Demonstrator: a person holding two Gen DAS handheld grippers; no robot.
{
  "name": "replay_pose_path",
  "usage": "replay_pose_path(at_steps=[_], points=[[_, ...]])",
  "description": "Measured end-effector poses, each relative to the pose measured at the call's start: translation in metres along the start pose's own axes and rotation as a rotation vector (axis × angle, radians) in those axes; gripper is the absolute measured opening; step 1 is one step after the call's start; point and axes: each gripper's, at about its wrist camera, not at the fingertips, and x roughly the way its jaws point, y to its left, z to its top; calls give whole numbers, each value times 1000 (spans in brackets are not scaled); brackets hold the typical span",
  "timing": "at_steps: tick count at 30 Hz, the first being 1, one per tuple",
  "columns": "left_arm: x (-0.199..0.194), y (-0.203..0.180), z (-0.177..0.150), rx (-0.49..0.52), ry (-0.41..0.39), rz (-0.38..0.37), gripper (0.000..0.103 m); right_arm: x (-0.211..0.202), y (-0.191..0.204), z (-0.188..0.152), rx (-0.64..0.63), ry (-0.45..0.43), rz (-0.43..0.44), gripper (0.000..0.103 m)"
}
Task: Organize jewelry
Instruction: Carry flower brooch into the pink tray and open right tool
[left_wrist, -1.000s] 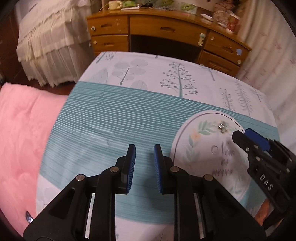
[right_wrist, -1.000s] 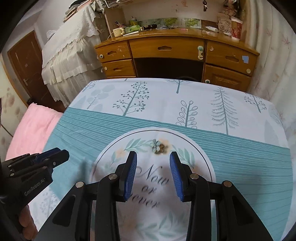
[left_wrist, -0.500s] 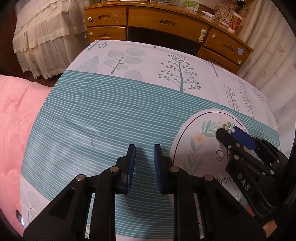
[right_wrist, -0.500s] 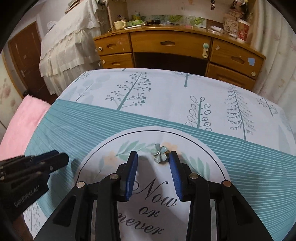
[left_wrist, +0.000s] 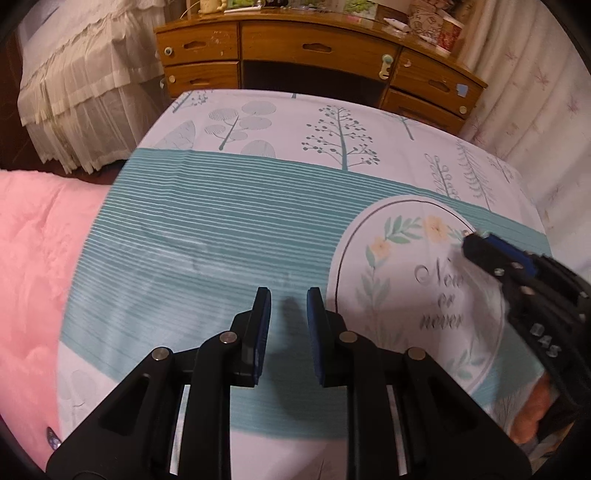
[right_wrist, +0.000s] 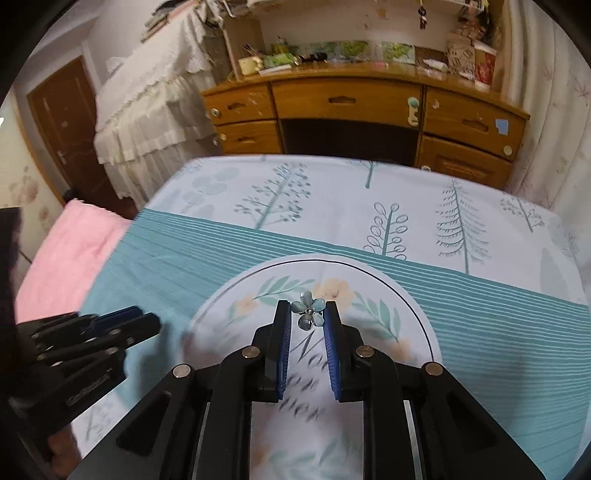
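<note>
pale blue flower brooch (right_wrist: 308, 314), teal-striped tree-print sheet (right_wrist: 480, 325), pink blanket (left_wrist: 33, 266), blue gripper pads (right_wrist: 283, 350).

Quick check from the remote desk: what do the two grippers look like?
Both match: the left gripper and right gripper have black angular plastic linkages with silver pivot pins and ribbed blue pads on the fingers. The right one shows raised letters on its side in the left view. No cables or sleeves show.

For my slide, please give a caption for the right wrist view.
Right gripper fingers closing on a blue flower-shaped jewel.
</note>
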Motion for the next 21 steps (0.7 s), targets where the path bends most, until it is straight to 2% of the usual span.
replay_pose_path(at_steps=[6, 10, 12, 14, 16, 18, 21], points=[[-53, -6, -20, 73, -22, -1, 17, -83, 22, -18, -69, -54, 88, 17], [-101, -9, -42, 114, -50, -23, 17, -152, 45, -47, -136, -92, 132, 17], [-127, -9, -56, 121, -64, -40, 26, -185, 54, -66, -162, -100, 145, 17], [-150, -9, -68, 121, -92, -62, 50, -211, 62, -87, -187, -105, 148, 17], [-171, -11, -80, 124, -126, -75, 56, -233, 70, -110, -211, -104, 137, 17], [-192, -12, -94, 128, -154, -82, 57, -250, 76, -132, -226, -94, 132, 17], [-209, -15, -113, 124, -163, -99, 63, -265, 82, -163, -240, -66, 116, 17]])
